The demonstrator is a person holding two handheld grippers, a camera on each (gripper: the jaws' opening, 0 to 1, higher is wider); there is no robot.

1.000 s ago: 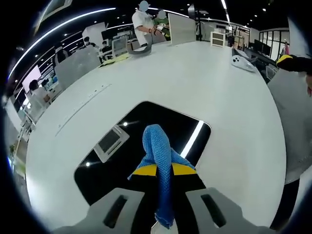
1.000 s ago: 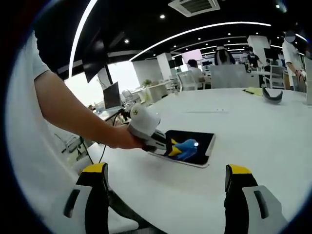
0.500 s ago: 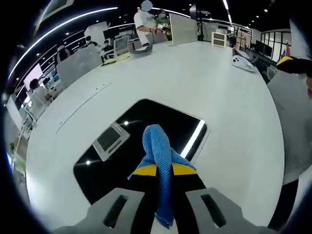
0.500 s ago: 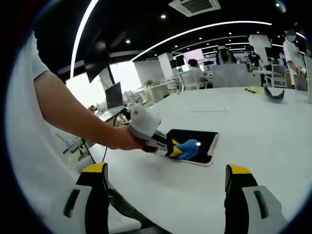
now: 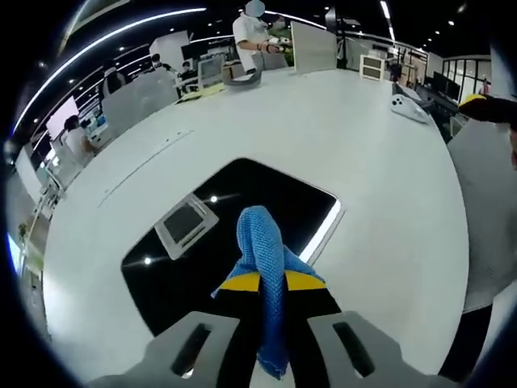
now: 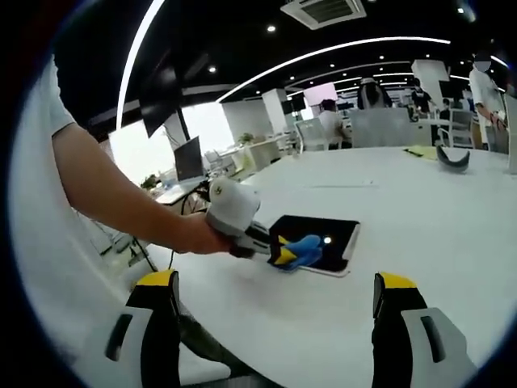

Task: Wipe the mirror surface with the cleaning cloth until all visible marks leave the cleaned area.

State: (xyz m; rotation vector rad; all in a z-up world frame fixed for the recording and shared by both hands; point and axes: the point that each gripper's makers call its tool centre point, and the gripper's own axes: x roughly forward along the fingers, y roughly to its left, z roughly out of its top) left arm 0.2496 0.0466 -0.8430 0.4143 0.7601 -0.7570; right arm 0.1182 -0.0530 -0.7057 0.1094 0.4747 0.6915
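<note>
In the left gripper view, the left gripper (image 5: 271,284) has its yellow-tipped fingers (image 5: 240,282) closed on a blue cloth (image 5: 262,246), which stands up in a fold between them and trails down toward the camera. Just past the tips lies the mirror (image 5: 218,242) — a dark rounded rectangle flat on the white bench (image 5: 323,137), reflecting a ceiling light strip and a vent. Compared with half a second ago the mirror sits a little further left and lower in this view, though the camera itself has moved, and the grip on the cloth is unchanged. In the right gripper view, the right gripper (image 6: 279,311) has its fingers (image 6: 161,303) spread wide apart with nothing between them, hovering over the bench near its edge. Beyond them a hand (image 6: 190,236) holds the left gripper with the cloth pressed on the near left corner of the mirror — the cloth now reaches slightly closer to that edge than before. Far across the bench lie a dark curved object (image 6: 451,157) and a yellow sheet (image 6: 420,149); people (image 5: 252,32) stand and sit at desks behind.
</note>
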